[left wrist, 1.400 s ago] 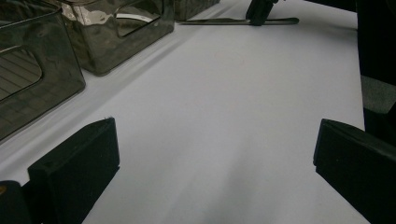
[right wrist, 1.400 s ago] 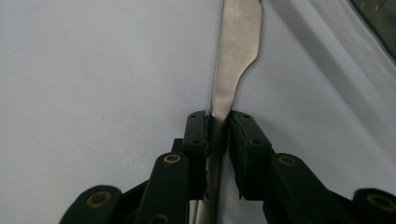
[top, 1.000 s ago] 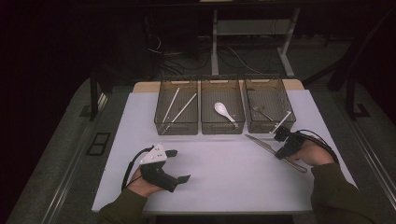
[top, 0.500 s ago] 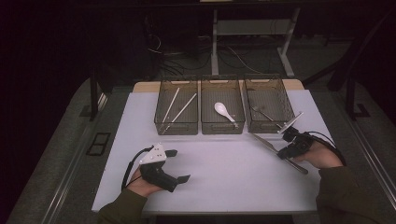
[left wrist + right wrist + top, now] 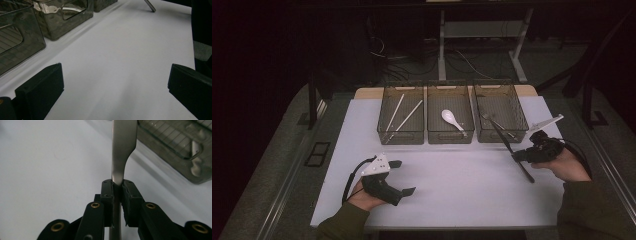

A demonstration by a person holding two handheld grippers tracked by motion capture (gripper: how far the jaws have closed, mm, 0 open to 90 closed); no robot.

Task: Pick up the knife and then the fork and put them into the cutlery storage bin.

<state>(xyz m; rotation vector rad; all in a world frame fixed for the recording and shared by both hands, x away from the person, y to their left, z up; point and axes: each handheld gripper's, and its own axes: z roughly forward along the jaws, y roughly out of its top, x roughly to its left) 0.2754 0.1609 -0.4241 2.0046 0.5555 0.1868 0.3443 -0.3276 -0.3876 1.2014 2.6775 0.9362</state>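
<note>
**A:** From the high view, we hold the right gripper point(image 5: 523, 156) at the right side of the white counter point(image 5: 462, 175), its jaws clamped on a long, slim, dark metal utensil point(image 5: 507, 145). The utensil slants from near the counter up toward the right-hand smoked see-through plastic bin point(image 5: 501, 119), its far end over that bin's front rim. Our left gripper point(image 5: 403, 177) rests low at the near left with its jaws wide apart and nothing between them.

**B:** The middle bin point(image 5: 450, 120) holds a white ceramic spoon point(image 5: 451, 119); the left bin point(image 5: 402, 120) holds two pale sticks point(image 5: 404, 116).

**A:** In the left gripper view, we see both black jaws spread over bare counter, bins at upper left, and the tip of the utensil point(image 5: 149, 5) at the top edge.

**B:** In the right gripper view, our jaws pinch the narrow neck of the utensil point(image 5: 122, 152), just below where the flat handle widens.

**A:** We judge it stiff, light and slippery; smooth steel could swivel in so narrow a grip. Holding nearer the wide part should steady it.

**B:** Its working end is cut off, so we cannot tell fork, knife or spoon. The other metal pieces in the right bin are too blurred to name.
</note>
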